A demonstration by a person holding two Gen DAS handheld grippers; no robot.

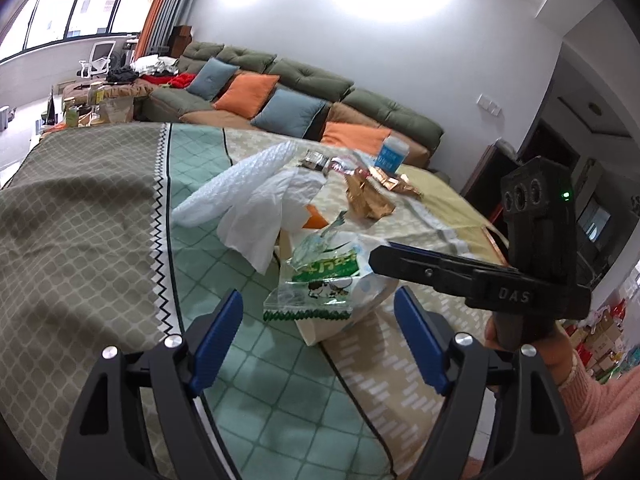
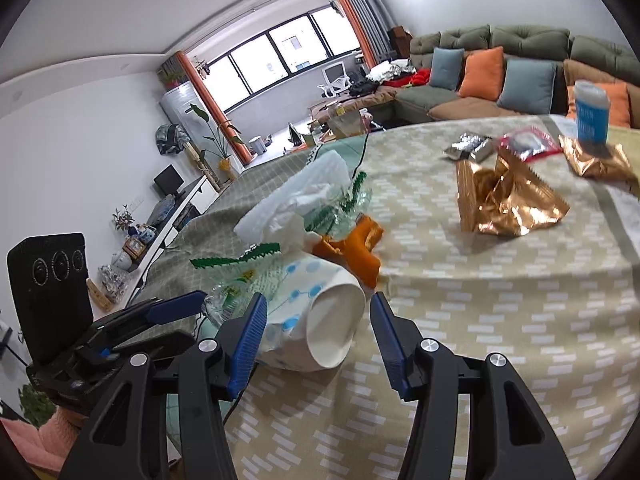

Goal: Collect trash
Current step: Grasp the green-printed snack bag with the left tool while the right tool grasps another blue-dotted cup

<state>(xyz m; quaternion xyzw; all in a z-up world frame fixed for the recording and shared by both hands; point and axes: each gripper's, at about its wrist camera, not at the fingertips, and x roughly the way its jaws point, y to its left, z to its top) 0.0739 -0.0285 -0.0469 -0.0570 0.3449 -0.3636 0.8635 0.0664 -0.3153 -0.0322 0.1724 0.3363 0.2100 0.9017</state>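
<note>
Paper cup (image 2: 336,324) mouth in right view, left shows sleeve (image 1: 600,400)

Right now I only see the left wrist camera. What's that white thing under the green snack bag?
Observer: A paper cup with blue dots, lying on its side, its open mouth facing the right claw.
Operator: Is that claw grabbing it?
Observer: No. Its jaws are open and squeeze nothing.
</note>
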